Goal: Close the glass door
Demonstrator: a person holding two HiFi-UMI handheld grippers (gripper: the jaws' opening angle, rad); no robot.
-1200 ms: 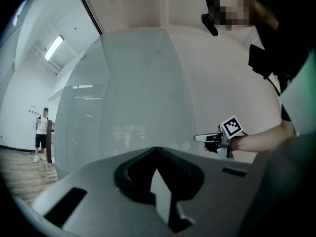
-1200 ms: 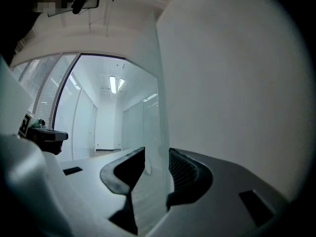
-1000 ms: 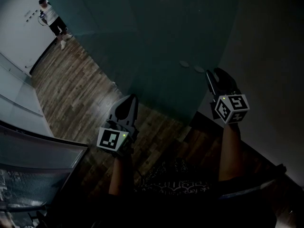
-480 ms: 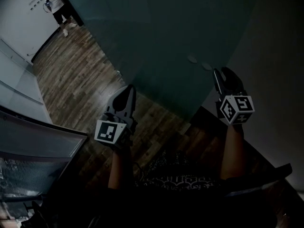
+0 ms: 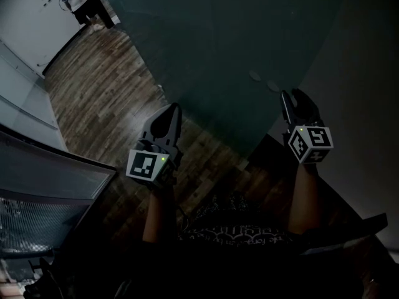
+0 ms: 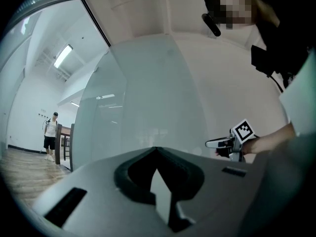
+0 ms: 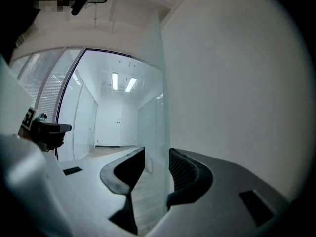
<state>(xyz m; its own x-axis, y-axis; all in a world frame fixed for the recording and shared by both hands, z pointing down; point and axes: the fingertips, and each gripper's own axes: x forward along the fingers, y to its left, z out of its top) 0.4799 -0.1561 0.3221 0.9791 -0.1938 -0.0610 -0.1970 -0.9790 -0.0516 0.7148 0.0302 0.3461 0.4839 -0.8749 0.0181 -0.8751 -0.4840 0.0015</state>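
Left tongs (image 5: pixel 170 111): tips together, nothing held, near the pane.
Glass door (image 5: pixel 218 55): upright, mid-scene; free edge near wall (image 5: pixel 361 73), gap showing between them.
Right tongs (image 5: pixel 288 99): clamped on the door's free edge.
Progress: grip made; door judged not yet shut, final swing to the wall left.

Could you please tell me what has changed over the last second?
The glass door has shifted slightly rightward in the head view, its edge carried between the right gripper's jaws. The left gripper edged up toward the glass. The right grip is unchanged, and the left gripper stays shut and empty.
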